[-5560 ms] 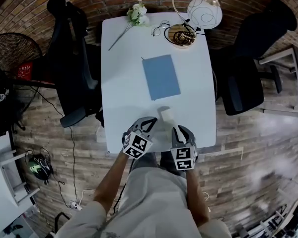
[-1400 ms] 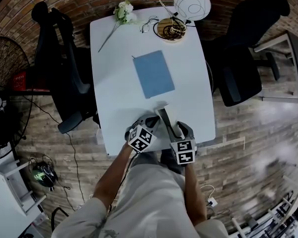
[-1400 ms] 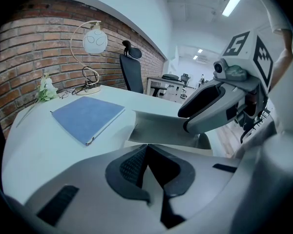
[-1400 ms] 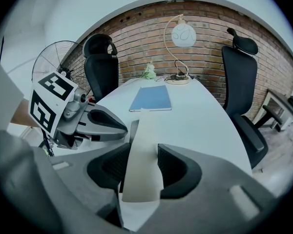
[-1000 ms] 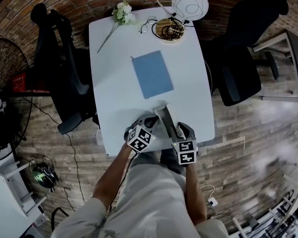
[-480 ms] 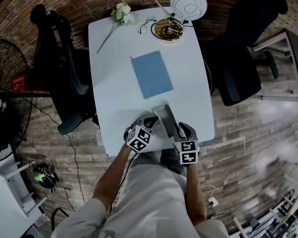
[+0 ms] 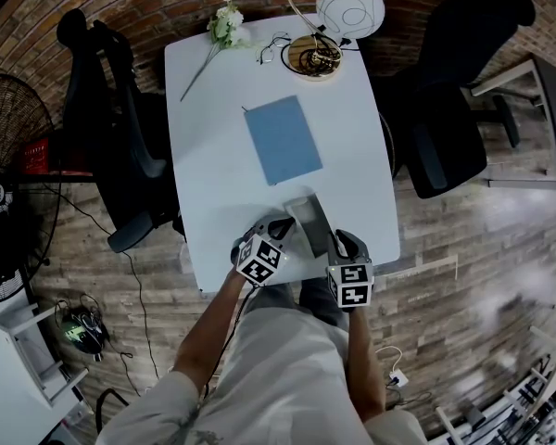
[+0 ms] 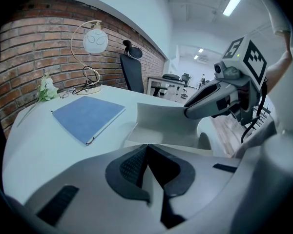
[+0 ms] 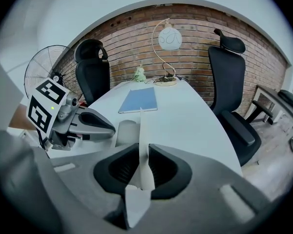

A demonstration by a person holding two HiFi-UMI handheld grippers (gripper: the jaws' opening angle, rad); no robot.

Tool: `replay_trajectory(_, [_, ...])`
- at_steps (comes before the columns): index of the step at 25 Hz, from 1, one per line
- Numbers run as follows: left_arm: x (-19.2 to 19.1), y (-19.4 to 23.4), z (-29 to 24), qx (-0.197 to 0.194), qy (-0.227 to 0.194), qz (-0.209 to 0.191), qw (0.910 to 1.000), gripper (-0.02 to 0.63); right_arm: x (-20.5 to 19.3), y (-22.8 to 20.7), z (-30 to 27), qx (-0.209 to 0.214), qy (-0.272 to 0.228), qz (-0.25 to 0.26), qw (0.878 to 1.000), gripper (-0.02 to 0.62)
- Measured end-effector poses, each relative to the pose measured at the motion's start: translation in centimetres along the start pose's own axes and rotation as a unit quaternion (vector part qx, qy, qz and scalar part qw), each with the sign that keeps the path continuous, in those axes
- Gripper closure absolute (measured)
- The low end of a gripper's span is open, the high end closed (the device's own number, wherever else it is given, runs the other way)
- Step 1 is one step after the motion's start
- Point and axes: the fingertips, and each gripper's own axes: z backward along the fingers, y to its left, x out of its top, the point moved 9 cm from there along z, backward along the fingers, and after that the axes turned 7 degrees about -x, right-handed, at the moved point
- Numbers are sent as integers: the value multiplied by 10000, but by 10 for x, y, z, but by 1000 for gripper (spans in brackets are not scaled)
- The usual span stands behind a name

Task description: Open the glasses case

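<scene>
Case point(image 7: 306, 219) sits open at desk's point(image 7: 204, 137) 6 o'clock edge, lid point(image 9: 142, 130) raised upright, base flat on desk. R hand-held gripper point(image 7: 336, 239), at case's 4 o'clock, is clenched on the lid, seen edge-on betw. its jaws. L hand-held gripper point(image 7: 280, 228), at case's 8 o'clock, has jaws squeezed together at base's near rim. Blue notebook point(image 7: 282, 140) lies at 12 o'clock, well apart; lamp point(image 7: 349, 7) at 1 o'clock, flower point(image 7: 224, 21) at 11.

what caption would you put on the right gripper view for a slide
Right gripper pinching the glasses case lid raised, left gripper holding the base, blue notebook beyond
</scene>
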Motion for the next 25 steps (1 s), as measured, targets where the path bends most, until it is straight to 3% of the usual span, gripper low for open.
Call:
replay_trajectory(12, [0, 1, 0, 18, -9, 31, 10000, 603, -1, -7, 5, -157, -54, -62, 9998, 531])
replay_trajectory(25, [1, -1, 5, 86, -91, 78, 9999, 603, 4, -5, 19, -267, -289, 195, 9990, 531])
